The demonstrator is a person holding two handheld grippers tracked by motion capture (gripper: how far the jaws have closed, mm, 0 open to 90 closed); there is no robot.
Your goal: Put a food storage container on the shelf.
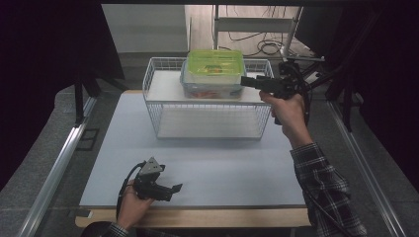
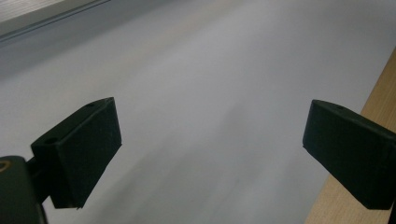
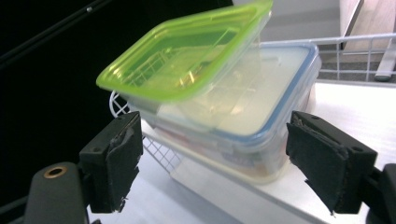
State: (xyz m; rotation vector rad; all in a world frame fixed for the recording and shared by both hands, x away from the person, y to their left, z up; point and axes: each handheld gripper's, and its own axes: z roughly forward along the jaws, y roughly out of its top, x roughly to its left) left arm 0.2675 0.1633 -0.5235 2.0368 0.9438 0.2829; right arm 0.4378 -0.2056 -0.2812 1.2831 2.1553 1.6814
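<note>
A clear box with a green lid (image 1: 215, 62) (image 3: 187, 60) is stacked on a larger clear container with a blue rim (image 1: 210, 88) (image 3: 261, 135). Both stand on the top shelf of a white wire rack (image 1: 163, 74) (image 3: 355, 42). My right gripper (image 1: 245, 81) (image 3: 215, 154) is level with the containers, just right of them, pointing at them. Its jaws stand wide apart and touch nothing. My left gripper (image 1: 174, 189) (image 2: 210, 149) rests low over the near left of the table, open, with only the bare tabletop between its jaws.
The rack sits at the far middle of the pale grey table (image 1: 222, 168), whose wooden front edge (image 2: 378, 98) runs beside my left gripper. Metal rails (image 1: 59, 163) flank the table. Cables and a stand (image 1: 257, 29) lie behind the rack.
</note>
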